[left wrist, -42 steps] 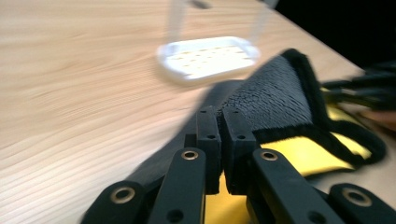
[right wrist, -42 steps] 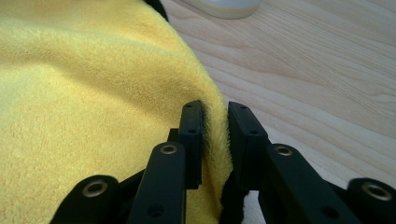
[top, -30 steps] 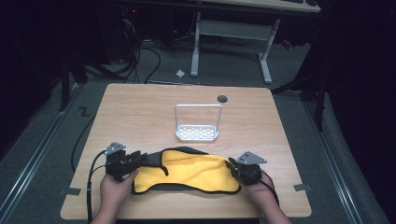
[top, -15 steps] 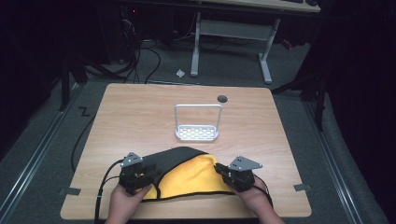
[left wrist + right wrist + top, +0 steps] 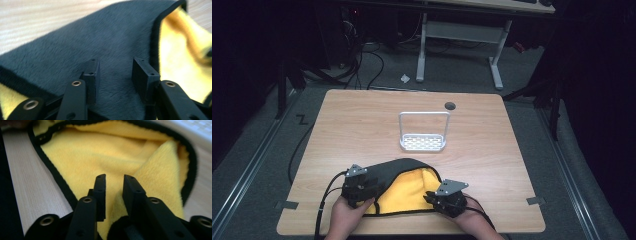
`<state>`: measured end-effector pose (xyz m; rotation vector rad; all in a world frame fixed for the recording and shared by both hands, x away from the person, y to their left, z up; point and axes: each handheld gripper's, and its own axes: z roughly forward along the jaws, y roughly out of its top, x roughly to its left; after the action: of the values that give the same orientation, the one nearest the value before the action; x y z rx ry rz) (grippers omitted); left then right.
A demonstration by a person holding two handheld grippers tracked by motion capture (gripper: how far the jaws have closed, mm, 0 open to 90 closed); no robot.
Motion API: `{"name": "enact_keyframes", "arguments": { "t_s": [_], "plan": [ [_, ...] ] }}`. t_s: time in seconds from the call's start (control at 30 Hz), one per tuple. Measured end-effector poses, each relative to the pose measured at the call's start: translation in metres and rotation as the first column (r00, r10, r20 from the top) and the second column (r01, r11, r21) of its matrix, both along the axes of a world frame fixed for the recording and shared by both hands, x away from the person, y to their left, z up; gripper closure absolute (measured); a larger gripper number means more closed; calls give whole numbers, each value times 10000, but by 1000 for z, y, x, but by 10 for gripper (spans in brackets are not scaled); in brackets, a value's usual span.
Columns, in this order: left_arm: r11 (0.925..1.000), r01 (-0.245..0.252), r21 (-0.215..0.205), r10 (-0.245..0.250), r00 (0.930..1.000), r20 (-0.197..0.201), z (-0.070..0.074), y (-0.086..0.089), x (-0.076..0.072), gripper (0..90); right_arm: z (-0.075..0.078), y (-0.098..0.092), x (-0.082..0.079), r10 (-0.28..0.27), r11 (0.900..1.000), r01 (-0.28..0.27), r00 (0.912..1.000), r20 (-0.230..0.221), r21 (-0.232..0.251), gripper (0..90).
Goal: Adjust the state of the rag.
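Note:
A cloth (image 5: 408, 189), yellow on one face and dark grey on the other with black edging, lies bunched at the table's near edge. Its left part is folded over, dark side (image 5: 100, 37) up. My left gripper (image 5: 373, 188) rests on that dark fold, and its jaws (image 5: 116, 67) stand apart with the fabric flat beneath them. My right gripper (image 5: 430, 198) is at the cloth's right end. Its jaws (image 5: 114, 185) have just been opening, and a raised fold of yellow cloth (image 5: 150, 180) sits loosely between them.
A white wire rack (image 5: 423, 132) with a tall handle stands in the middle of the wooden table (image 5: 357, 120). A round cable hole (image 5: 450, 105) is behind it. The near table edge runs just under both hands. Cables trail off the left side.
Both grippers have moved inward toward each other. The cloth, stretched wide a second ago, is now bunched narrow with its dark left part folded over the yellow. The right jaws have parted.

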<state>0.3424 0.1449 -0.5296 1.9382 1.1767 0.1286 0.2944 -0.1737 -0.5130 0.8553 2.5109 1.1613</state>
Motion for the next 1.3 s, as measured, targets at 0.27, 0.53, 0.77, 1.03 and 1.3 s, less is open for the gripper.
{"name": "enact_keyframes", "arguments": {
  "t_s": [0.27, 0.53, 0.77, 1.03, 1.3],
  "plan": [
    [9997, 4, 241, -9, 9998, 200, -1, -1, 0, 642, 28, -45, 11, -1602, 9830, 1514, 9837, 823, 1038, 731],
    [9997, -8, 233, 4, 9998, 191, -1, -1, 0, 642, -5, -50, 43, -2472, 9689, 2470, 9689, -112, -135, 828],
    [9999, 6, 150, -9, 9998, 175, -1, 0, 0, 642, -13, -30, 44, -2371, 9711, 2358, 9708, -354, -370, 692],
    [9999, 34, 133, -36, 9999, 138, -1, 0, 0, 642, -11, -27, 40, -2267, 9721, 2253, 9739, -141, -659, 882],
    [9999, 23, 100, -25, 9999, 147, -1, 1, 0, 643, 3, -66, 49, -3487, 9369, 3494, 9362, 437, -109, 881]
  ]
}}
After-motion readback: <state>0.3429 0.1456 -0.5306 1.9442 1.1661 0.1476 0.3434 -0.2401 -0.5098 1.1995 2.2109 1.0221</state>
